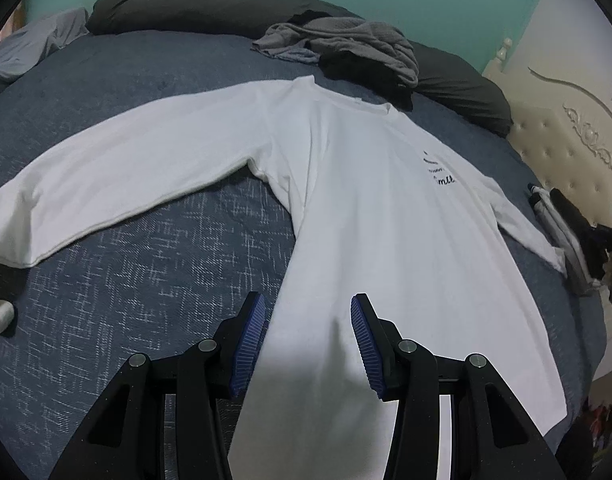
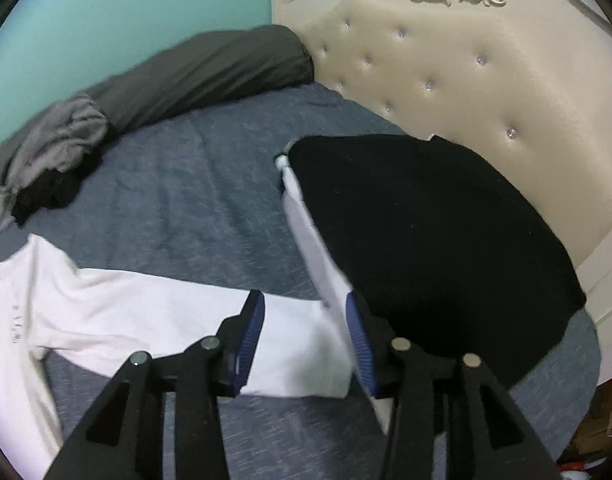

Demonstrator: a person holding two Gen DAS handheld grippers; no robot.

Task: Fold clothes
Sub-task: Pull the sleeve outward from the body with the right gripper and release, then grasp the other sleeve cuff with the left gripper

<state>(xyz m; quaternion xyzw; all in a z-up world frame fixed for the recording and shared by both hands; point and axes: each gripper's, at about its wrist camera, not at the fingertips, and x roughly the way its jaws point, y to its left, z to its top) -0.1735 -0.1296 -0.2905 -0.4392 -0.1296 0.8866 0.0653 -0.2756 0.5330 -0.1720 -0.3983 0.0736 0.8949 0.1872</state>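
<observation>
The left gripper [image 1: 307,344] hangs unclenched, ribbed blue pads apart over the hem of the smooth white shirt [image 1: 345,200] spread flat on the woven blue bedspread [image 1: 126,280]. The right gripper [image 2: 304,344], likewise released, straddles its sleeve cuff [image 2: 298,356] beside a folded black garment [image 2: 425,232]; beyond lie crumpled grey clothes [image 1: 345,40].

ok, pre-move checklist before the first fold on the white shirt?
1. Shirt flat, front up on the bed: ok.
2. Left sleeve spread out: ok.
3. Right sleeve spread out: ok, cuff between the right gripper jaws.
4. Both grippers open, nothing pinched: ok; left gripper over the hem.
5. Folded stack clear of the sleeve: not ok, right by the cuff.
6. Hem straight: cannot tell.
</observation>
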